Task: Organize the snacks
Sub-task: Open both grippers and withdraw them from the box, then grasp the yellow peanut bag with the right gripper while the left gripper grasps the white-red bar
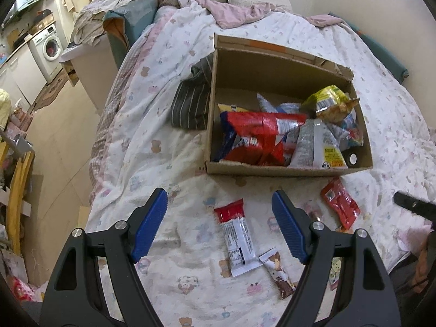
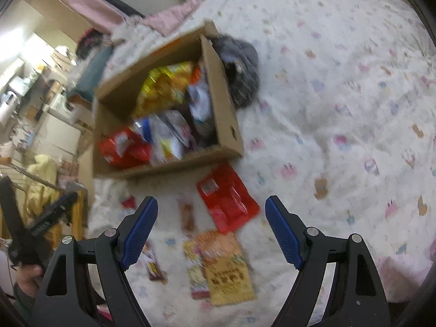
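Now both tools hang open and empty over the bed's white cartoon-print quilt (image 1: 169, 125) — the left tool (image 1: 219, 227) above a white-and-red snack bar wrapper (image 1: 236, 238), the right tool (image 2: 211, 230) over a flat red snack pouch (image 2: 227, 201). Beyond them sits the open brown cardboard box (image 1: 283, 169) — already holding several snack bags, a yellow one (image 1: 328, 103) on top. A small brown bar (image 1: 278, 272) lies just beside the white wrapper.

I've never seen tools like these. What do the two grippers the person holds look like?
Both look alike: the left gripper and right gripper have black, angular frames with triangular cut-outs, silver round pins, and two fingers faced with ribbed blue pads. No cables or markings are visible.
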